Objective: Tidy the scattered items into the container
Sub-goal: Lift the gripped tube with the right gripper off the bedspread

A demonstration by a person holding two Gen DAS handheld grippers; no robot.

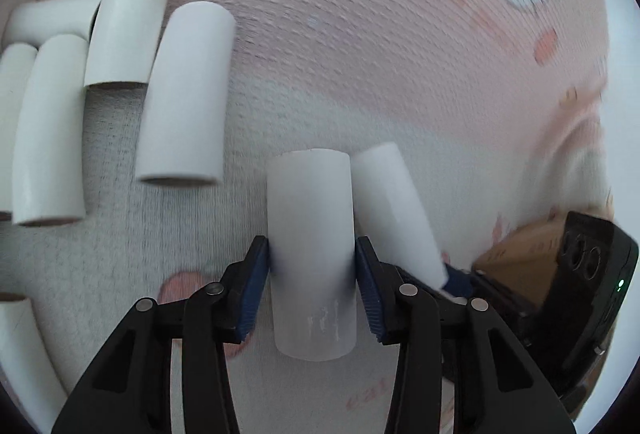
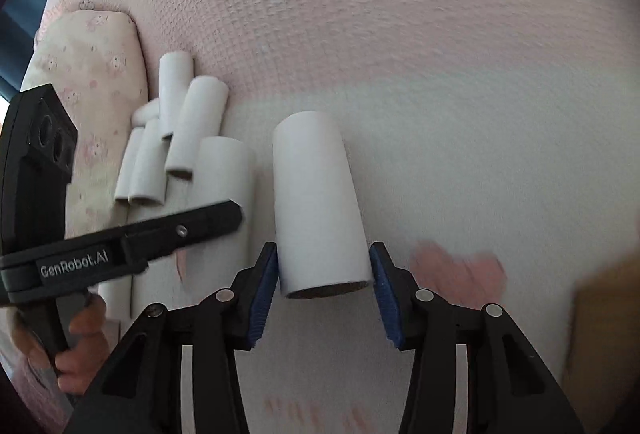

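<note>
My left gripper (image 1: 312,262) is shut on a white cardboard tube (image 1: 310,213), blue pads pinching its sides near the lower end. That tube (image 2: 224,185) also shows in the right wrist view, behind one of the left gripper's black fingers (image 2: 192,230). My right gripper (image 2: 324,266) is shut on a second white tube (image 2: 316,201), gripped near its open near end. This tube (image 1: 392,209) leans just right of the first one. A brown cardboard box (image 2: 604,318) sits at the lower right, and the box (image 1: 520,250) lies behind the right gripper's body in the left wrist view.
Several more white tubes (image 1: 120,73) lie in a loose heap on the pink patterned bedcover (image 1: 380,53); the same heap (image 2: 172,137) rests beside a printed pillow (image 2: 88,73). Another tube (image 1: 20,346) lies at the lower left edge. A hand (image 2: 80,338) grips the left gripper's handle.
</note>
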